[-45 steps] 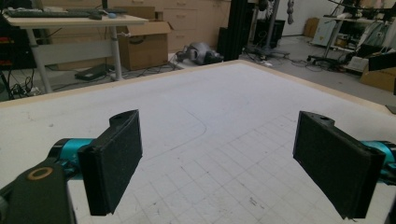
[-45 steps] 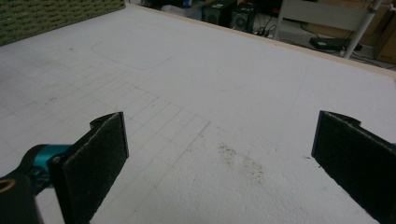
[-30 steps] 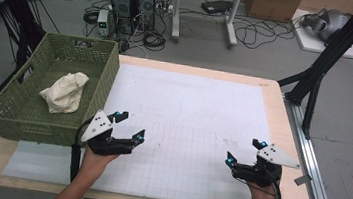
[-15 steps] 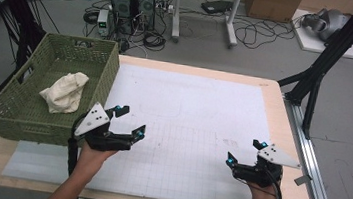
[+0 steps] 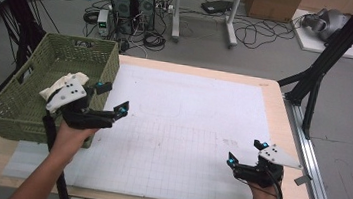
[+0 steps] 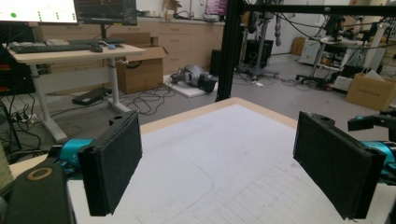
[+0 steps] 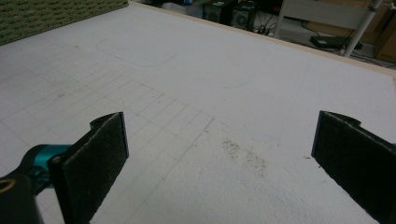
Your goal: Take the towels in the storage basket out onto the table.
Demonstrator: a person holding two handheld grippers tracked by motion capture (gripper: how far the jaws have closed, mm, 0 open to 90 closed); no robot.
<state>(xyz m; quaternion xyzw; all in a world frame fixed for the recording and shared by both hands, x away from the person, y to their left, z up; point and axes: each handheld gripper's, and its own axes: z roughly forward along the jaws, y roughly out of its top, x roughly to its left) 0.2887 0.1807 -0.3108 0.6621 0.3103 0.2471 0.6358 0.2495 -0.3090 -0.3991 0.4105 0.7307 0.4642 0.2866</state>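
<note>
Left gripper (image 5: 111,98): hovering at the right wall of the green basket (image 5: 22,112), above the bench (image 5: 283,116); its jaws are standing wide apart and holding nothing. The high view is showing the person's left hand (image 5: 72,135) carrying it, with the grey plate on top. The left gripper view is looking along its pads (image 6: 112,168) across the white grid mat (image 5: 186,126) toward the far bench edge, and is taking in a desk with monitors (image 6: 70,46) and cardboard boxes beyond, which the high view is not offering.

Right gripper (image 5: 245,153): sitting low over the mat near the bench's front right corner, well apart from the left gripper; jaws spread wide, nothing between them. The right gripper view is showing its pads (image 7: 93,158) framing a faint dark smudge (image 7: 245,156) on the mat and a strip of the basket's green weave at the top left.

Cloth (image 5: 68,81): a pale, crumpled piece lying inside the basket, partly hidden behind the left gripper in the high view; whether the gripper is touching it cannot be told from this angle.
</note>
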